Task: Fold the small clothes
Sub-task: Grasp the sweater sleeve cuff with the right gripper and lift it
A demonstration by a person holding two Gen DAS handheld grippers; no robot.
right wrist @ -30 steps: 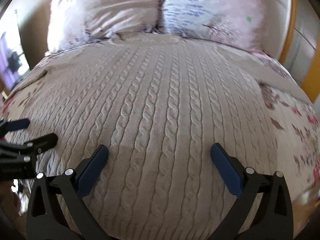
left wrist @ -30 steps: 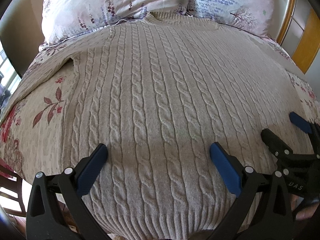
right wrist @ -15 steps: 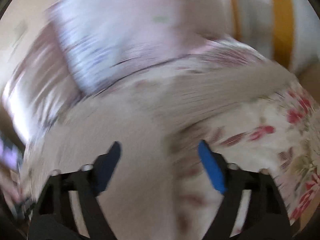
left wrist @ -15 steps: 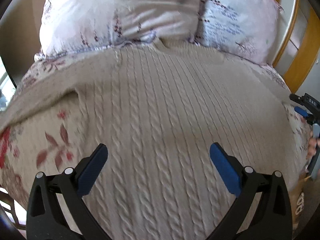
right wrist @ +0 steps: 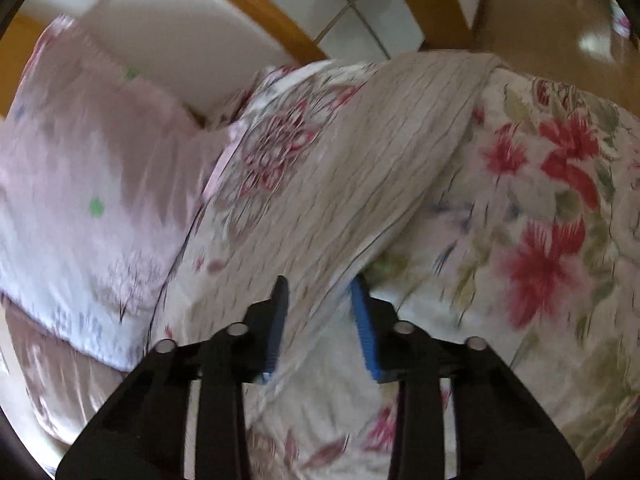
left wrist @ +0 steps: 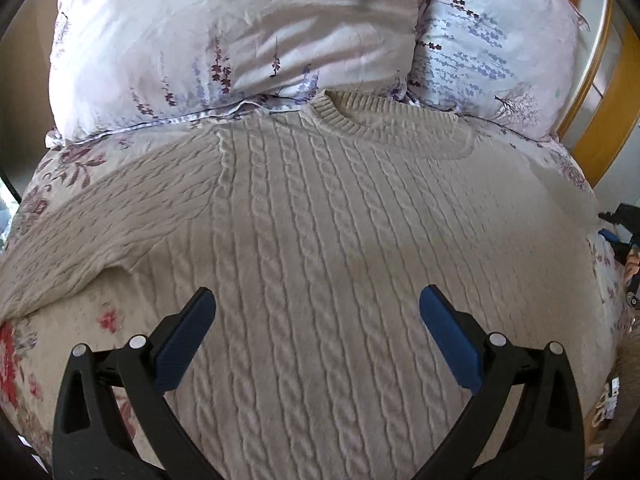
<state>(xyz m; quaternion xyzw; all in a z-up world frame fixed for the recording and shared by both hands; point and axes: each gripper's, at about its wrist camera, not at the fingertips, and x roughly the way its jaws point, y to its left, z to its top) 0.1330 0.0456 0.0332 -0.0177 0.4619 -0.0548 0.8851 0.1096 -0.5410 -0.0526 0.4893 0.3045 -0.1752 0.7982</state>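
A beige cable-knit sweater (left wrist: 340,240) lies flat, front up, on a floral bed, neck toward the pillows. Its left sleeve (left wrist: 100,232) stretches out to the left. My left gripper (left wrist: 316,336) is open and empty, hovering over the sweater's lower body. In the right wrist view, the sweater's right sleeve (right wrist: 380,168) runs away across the bedspread. My right gripper (right wrist: 320,320) has its jaws narrowed around the near part of this sleeve; the view is blurred. The right gripper also shows at the right edge of the left wrist view (left wrist: 624,232).
Two floral pillows (left wrist: 240,40) (left wrist: 500,40) lie at the head of the bed. A wooden headboard frame (left wrist: 600,120) and wall stand at the right. The floral bedspread (right wrist: 540,240) extends to the right of the sleeve. A pillow (right wrist: 80,200) lies left of the sleeve.
My left gripper has moved up the sweater toward the neck. My right gripper has swung right to the right sleeve and its jaws have narrowed around it.
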